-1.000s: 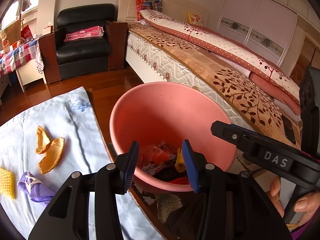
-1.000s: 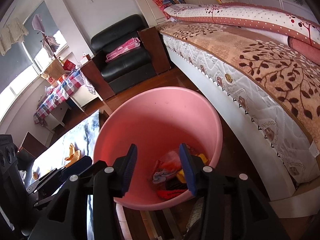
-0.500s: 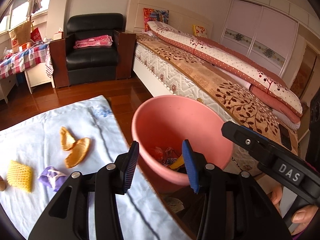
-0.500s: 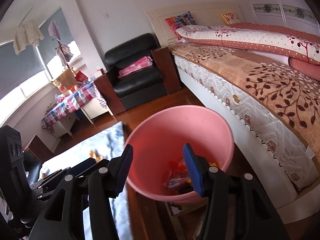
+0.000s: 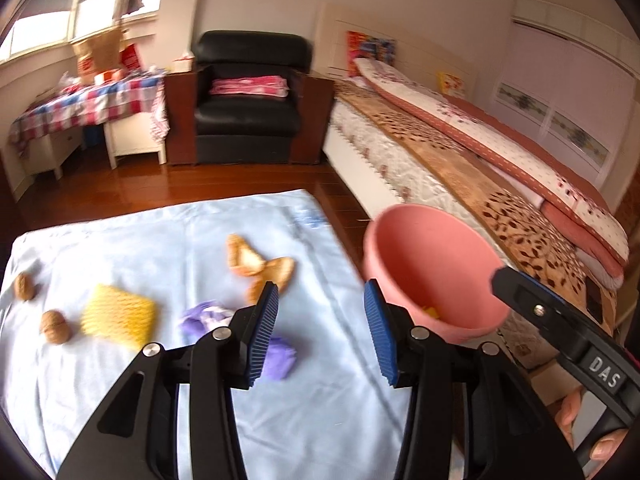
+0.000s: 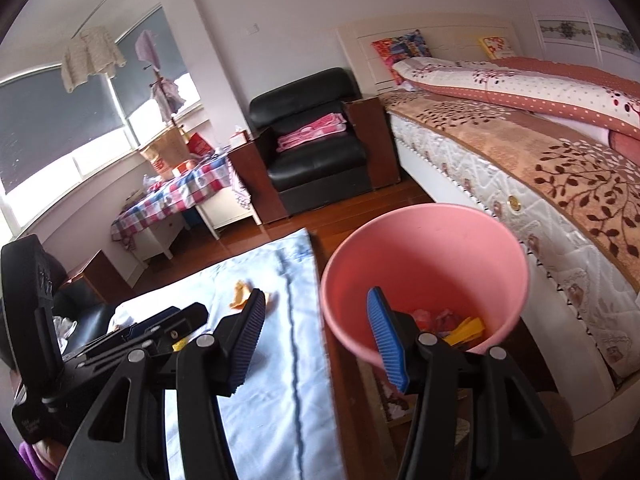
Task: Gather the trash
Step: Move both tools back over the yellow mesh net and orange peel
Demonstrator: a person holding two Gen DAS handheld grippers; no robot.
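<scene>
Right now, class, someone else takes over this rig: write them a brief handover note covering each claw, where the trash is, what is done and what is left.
Left claw: open, nothing in it, above the light blue cloth.
Right claw: open and empty, its jaws just having widened, near the rim of the pink bucket.
Done: some wrappers and scraps already lie in the bucket.
Left on the cloth: orange peels, a crumpled purple wrapper, a yellow foam net, two walnuts.
Nearest pick: the purple wrapper.
</scene>
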